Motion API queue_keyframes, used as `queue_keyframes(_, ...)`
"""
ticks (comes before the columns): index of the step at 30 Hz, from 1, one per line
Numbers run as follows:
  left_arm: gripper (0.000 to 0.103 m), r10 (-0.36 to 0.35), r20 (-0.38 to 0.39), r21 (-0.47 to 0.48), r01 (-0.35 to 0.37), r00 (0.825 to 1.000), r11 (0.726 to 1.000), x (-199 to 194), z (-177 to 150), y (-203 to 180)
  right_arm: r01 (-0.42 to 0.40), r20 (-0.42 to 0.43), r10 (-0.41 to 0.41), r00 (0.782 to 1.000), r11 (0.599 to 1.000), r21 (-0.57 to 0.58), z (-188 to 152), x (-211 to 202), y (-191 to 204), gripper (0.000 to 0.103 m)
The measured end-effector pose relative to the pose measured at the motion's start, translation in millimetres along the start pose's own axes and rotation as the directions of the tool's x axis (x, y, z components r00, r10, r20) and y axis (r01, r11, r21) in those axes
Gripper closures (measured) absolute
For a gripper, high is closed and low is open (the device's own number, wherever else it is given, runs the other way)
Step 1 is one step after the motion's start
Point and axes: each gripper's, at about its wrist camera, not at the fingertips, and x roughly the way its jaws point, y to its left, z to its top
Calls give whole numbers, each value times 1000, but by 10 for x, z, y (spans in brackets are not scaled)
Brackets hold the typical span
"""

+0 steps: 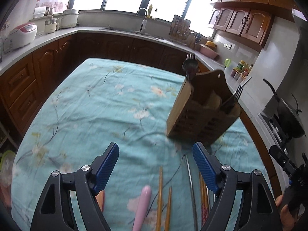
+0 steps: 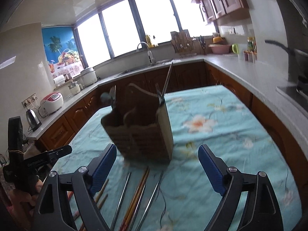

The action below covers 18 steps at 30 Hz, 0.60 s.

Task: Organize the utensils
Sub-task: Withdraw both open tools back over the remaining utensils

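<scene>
A: What does the brown wooden utensil holder carry?

B: It stands upright on the worktop with the turquoise floral cloth, split into compartments. In the left wrist view a dark spoon and a fork rise from its far left compartment, and a metal fork sticks out of the right one. The middle seems to hold something pale, too blurred to name.

A: And the grippers?

B: The left gripper has its blue pads spread wide with nothing between them; the holder is just beyond and to the right of it. The right gripper is likewise spread and holds nothing, with the holder just ahead, nearer its left finger.

A: Loose utensils?

B: They lie on the cloth at the near edge, under and between the fingers. The left view shows a pink rounded handle, wooden chopsticks and a thin metal rod (none touched by a pad). The right view gives metal chopsticks and brown wooden chopsticks instead, and a long thin stick leaning out of the holder's right compartment, which the left view barely shows.

A: Anything else?

B: Each view catches the other gripper at its edge.
</scene>
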Motion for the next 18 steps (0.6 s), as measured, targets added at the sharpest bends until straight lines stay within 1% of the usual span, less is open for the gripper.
queue_keyframes(10, 24, 41, -57, 2, -41, 998, 999, -274, -319, 130, 8, -86, -6, 996, 1000, 29, -420, -74, 37, 15)
queue_keyframes(14, 24, 48, -69, -7, -49, 996, 999, -299, -362, 156, 6, -99, -3, 995, 999, 35, -511, -99, 44, 15)
queue_keyframes(18, 24, 54, -86, 5, -54, 995, 999, -293, -383, 140, 0, -109, 3, 994, 999, 35, -556, -101, 75, 15)
